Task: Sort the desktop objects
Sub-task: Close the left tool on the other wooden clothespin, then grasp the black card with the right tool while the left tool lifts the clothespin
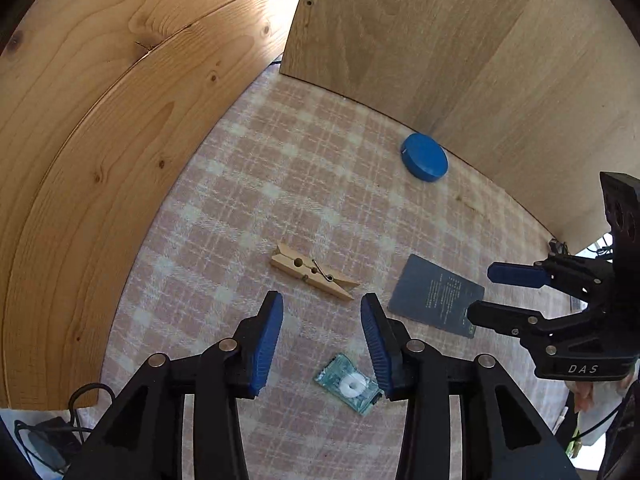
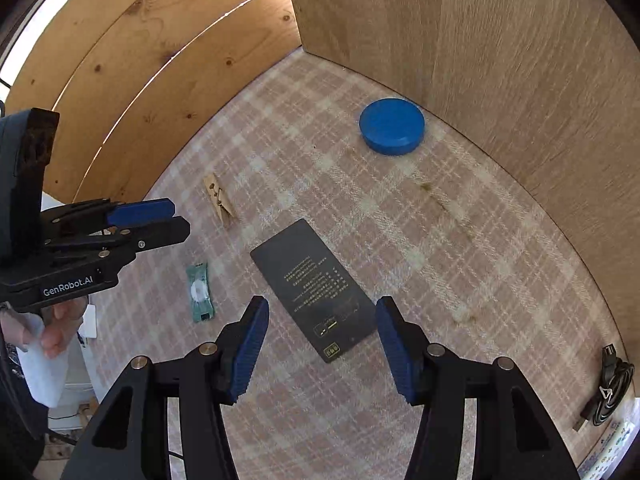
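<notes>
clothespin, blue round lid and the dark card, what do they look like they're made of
Clothespin: pale unfinished wood, grain visible, with a thin wire spring that looks like metal.
Blue round lid: probably plastic; even saturated colour, smooth moulded rim, soft sheen.
Dark card: matte grey-black, thin and flat with small printed text; it could be plastic or coated card, the pictures do not settle which.

A pink and cream checked cloth covers the desk, with a few brownish stains. Knotty pine boards stand along its left side, and a paler oak-grain panel closes the back and right. Daylight falls across the cloth. A coiled black cable lies at the right edge.
</notes>
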Demonstrator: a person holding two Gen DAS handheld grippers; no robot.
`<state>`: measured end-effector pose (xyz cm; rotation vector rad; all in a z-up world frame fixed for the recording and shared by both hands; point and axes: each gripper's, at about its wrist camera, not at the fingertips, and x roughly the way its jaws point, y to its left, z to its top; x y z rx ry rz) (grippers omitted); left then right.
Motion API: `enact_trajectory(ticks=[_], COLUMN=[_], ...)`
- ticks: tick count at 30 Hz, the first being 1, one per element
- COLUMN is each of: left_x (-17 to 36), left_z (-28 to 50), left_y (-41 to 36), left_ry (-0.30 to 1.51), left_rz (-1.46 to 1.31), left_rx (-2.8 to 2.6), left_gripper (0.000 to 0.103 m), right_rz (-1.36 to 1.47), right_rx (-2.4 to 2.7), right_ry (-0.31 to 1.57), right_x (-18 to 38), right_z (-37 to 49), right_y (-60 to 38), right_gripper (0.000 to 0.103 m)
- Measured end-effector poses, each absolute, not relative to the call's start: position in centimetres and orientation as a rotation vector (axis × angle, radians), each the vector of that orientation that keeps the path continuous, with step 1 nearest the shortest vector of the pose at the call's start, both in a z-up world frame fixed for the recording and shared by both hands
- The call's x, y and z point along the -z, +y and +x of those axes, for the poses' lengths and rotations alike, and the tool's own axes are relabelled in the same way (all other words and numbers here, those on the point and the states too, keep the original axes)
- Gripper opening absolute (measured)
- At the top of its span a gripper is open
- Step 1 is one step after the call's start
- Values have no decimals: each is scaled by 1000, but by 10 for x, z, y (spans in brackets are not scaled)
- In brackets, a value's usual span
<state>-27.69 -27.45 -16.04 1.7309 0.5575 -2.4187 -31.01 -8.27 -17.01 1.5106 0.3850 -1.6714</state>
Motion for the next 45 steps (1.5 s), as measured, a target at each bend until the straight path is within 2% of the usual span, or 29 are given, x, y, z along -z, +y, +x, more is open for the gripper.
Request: enact_trajectory(ticks=[6,11,15,18,24,28,31,35,41,45], left_x=[172,177,178,187,188,188,189,187,186,183], left_z=[-296,-306,-307,-303,-296,-296,-292,-284,-264,-251], left_y=[-283,-276,-275,-281,-283,-271,-267,-259,-256,-250], left_ry=[632,556,481,495,618,513,508,464,445,460], left_rz=[1717,1692,1666,1673,1686,1685,1670,1663,1653,1644], left_rx=[2373,2369,2341,2303,2343,2344,2354,2370,2370,2377], left_gripper=[45,44,29,22,23,23,22,14,13,13], right_rz=[1511,1497,1505,1493,1420,1345,1296,1298,1351,1325], right_rx=[1672,1673,1631,1611,1653,1706,1733,1742,1732,1742], right_ry=[393,405,402,425,559,668,748,756,729,779], right_x=[186,190,190,190,191,193,196,196,195,196], right_z=[-319,-320,-312,-301,-281,-268,-260,-264,-274,-273], right_y=[-94,-96,-93,-91,-94,-99,-100,-98,-93,-97], right_gripper=[52,52,53,53,53,53,53,49,49,48])
